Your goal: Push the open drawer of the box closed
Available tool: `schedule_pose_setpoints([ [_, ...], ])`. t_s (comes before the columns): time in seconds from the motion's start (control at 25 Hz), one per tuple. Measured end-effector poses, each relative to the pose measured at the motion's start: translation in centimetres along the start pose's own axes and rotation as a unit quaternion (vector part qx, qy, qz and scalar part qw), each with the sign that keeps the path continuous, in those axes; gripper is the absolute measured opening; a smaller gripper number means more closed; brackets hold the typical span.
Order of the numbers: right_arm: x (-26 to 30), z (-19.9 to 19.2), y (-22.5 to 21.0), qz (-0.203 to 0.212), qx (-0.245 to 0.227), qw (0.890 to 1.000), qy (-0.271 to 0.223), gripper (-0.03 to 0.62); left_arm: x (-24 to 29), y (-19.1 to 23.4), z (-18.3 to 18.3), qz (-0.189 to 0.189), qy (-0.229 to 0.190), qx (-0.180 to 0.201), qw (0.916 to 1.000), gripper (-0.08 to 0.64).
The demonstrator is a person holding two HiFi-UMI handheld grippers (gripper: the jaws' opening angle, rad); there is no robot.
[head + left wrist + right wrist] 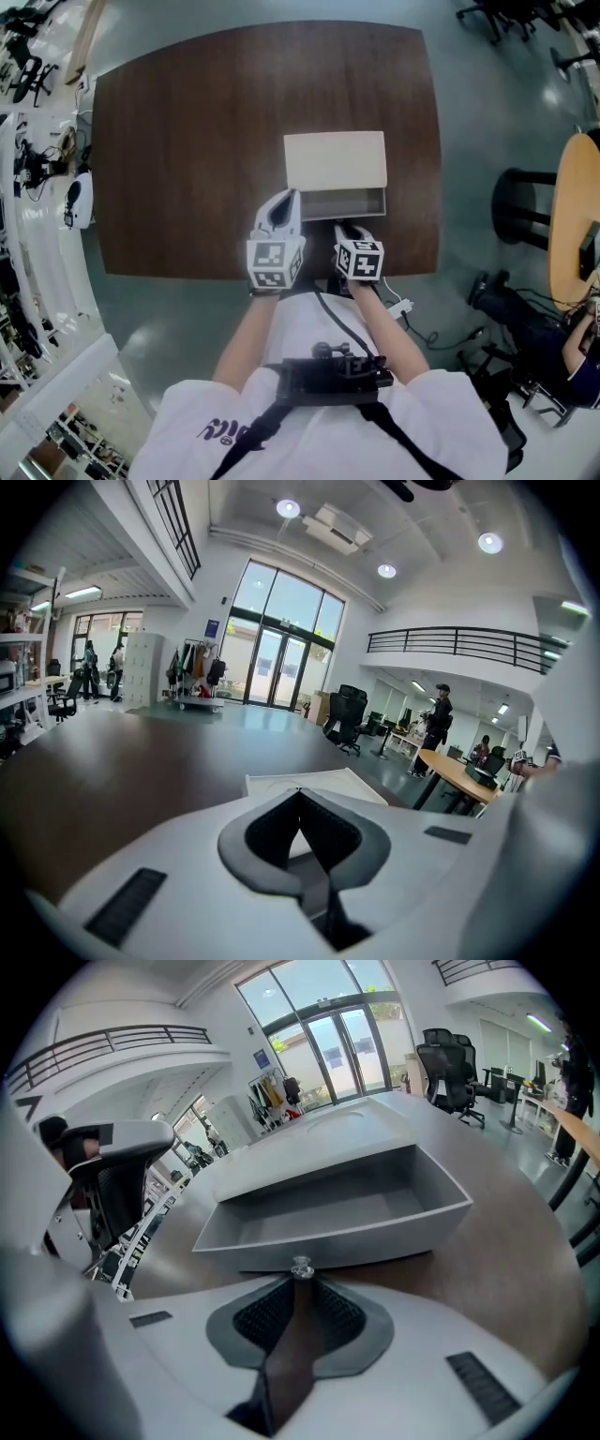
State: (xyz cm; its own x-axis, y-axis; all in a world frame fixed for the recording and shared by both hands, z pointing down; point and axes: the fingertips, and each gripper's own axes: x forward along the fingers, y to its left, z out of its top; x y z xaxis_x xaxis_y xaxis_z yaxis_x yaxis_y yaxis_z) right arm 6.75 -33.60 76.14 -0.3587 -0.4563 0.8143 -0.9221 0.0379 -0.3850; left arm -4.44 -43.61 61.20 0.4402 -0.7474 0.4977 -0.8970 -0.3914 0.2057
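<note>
Jaws are together and empty on the left gripper [299, 801] and the right gripper [300, 1283]. The right one's tips meet the knob [301, 1267] of the open drawer [375, 1230], so next comes a straight push in.

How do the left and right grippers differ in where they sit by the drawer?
The right gripper points at the drawer front, tips at its knob; the left gripper is off to the drawer's left, by the box corner. The left reaches farther forward than the right. Both have jaws together.

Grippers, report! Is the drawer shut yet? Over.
Left gripper shut, by cream rectangular box. Right gripper shut, at small knob of open grey drawer. Nothing blocking.
</note>
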Motion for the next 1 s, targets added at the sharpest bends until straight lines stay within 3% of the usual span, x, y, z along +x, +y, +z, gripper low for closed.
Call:
schedule_pose_setpoints([
  [0.6,3.5,6.3,0.6,0.01,-0.013,0.999,-0.03,0.066,-0.1,-1.4,0.3,-0.003,-0.008,0.02,0.9998,0.011],
  [1.0,3.2,6.7,1.5,0.001,-0.037,0.998,-0.058,0.066,-2.3,-1.0,0.9,-0.002,-0.028,0.027,0.9993,0.01],
])
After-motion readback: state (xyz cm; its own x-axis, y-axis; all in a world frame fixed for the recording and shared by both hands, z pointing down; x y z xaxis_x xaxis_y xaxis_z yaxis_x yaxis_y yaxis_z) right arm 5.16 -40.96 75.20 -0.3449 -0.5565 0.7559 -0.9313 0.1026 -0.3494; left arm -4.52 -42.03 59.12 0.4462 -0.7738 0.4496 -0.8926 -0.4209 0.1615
